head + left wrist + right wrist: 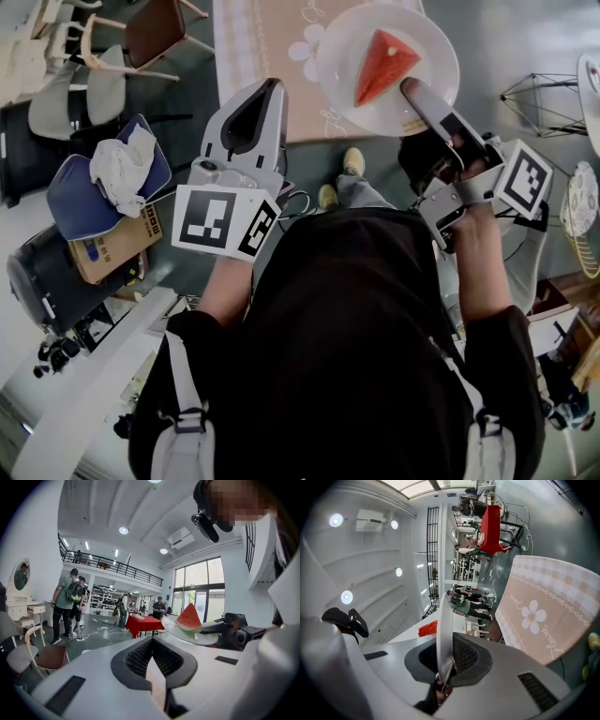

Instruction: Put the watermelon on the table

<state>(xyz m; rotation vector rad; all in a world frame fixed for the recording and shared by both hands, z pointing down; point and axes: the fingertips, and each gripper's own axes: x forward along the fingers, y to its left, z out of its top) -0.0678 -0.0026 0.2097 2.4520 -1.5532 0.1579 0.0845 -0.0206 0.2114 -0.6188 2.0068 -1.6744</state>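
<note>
Over the near right corner of the desk [253, 56], which wears a beige cloth printed with white flowers, the carrying step seems to be under way. The load hangs in the air and has not yet been set down. How high it is above the cloth I cannot tell.

The left gripper [269, 89] comes alongside with its jaws clenched on nothing, and it takes no part in the hold. The right gripper [411, 92] has its jaws clamped on the rim of a white plate [337, 89], pinching it at the edge nearest the person.

The next move, as I judge it, calls for bringing the plate further in over the cloth. It should then be lowered level until its base rests flat, and only then should the jaws let go. With the plate held by one edge, any tilt could send the fruit sliding.

The watermelon [382, 64] is a single wedge. Its flesh is bright red with a thin band of pale and green rind at the wide end, and it lies near the middle of the plate.
</note>
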